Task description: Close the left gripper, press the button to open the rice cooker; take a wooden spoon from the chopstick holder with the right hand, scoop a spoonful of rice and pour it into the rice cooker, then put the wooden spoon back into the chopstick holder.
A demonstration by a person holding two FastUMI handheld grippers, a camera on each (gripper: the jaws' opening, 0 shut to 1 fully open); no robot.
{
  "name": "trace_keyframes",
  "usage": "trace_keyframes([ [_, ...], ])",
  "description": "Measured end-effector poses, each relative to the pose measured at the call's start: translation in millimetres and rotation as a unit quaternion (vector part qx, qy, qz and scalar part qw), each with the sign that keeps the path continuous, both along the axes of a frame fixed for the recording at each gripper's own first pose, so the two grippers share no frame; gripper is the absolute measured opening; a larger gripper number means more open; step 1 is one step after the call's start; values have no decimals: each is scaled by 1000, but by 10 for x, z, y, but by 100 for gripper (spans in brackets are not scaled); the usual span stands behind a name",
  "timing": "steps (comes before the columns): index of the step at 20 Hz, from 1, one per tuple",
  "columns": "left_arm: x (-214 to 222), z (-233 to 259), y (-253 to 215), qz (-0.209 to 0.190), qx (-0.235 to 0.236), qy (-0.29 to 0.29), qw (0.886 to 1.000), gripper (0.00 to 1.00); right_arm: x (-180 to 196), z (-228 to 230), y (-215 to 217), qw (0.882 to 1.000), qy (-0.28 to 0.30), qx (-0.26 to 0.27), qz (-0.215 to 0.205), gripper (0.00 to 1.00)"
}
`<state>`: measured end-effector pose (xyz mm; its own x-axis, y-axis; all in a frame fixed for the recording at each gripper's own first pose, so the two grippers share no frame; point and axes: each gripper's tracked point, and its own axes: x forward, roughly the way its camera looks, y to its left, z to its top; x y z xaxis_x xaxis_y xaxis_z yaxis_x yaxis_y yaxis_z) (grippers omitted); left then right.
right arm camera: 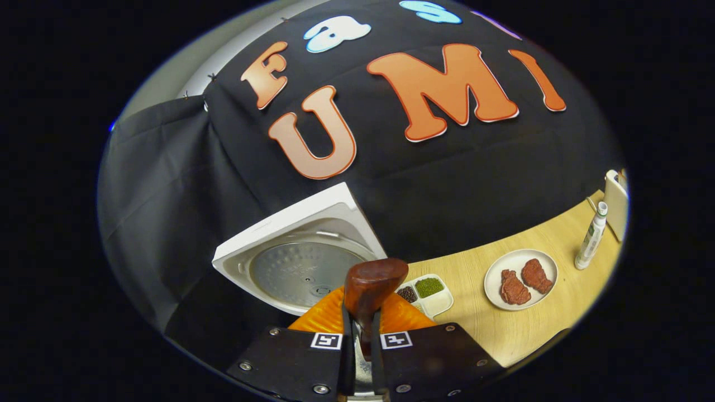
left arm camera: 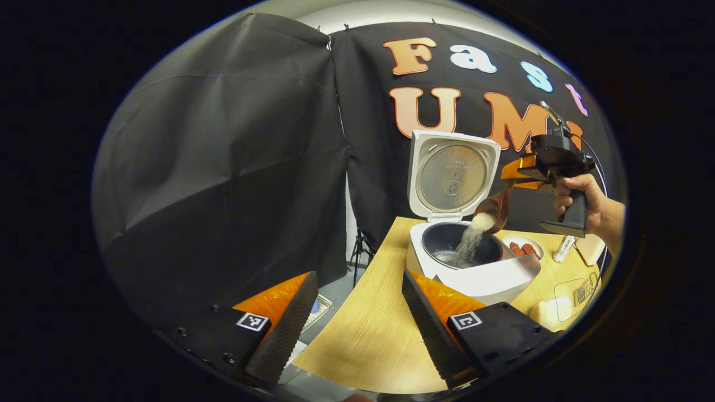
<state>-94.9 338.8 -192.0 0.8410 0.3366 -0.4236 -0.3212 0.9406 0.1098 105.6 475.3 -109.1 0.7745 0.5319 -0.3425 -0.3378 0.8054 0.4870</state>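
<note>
Left gripper view had my left gripper (left arm camera: 357, 312) low over the table (left arm camera: 368, 335) edge with its fingers spread wide apart, nothing between them. Beyond it my right gripper (left arm camera: 511, 174), fingers clamped together on the wooden spoon (left arm camera: 494, 207), tipped rice (left arm camera: 469, 243) into the rice cooker (left arm camera: 475, 268), whose lid (left arm camera: 452, 176) stood upright. In the right gripper view the spoon's handle sat pinched between both fingers.

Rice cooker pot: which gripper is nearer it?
Right. The right gripper tips the wooden spoon just above the pot; the left gripper sits back, open.
</note>
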Motion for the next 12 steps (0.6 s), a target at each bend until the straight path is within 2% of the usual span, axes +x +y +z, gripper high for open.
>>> trace_keyframes([
  [7, -104, -18, 23, 3, 4, 6, 1000, 100, 16, 83, 26, 996, -74, -42, 37, 11],
  [12, -175, 42, 15, 20, 13, 6, 1000, 100, 60, 170, 16, 984, -142, -80, 70, 11],
])
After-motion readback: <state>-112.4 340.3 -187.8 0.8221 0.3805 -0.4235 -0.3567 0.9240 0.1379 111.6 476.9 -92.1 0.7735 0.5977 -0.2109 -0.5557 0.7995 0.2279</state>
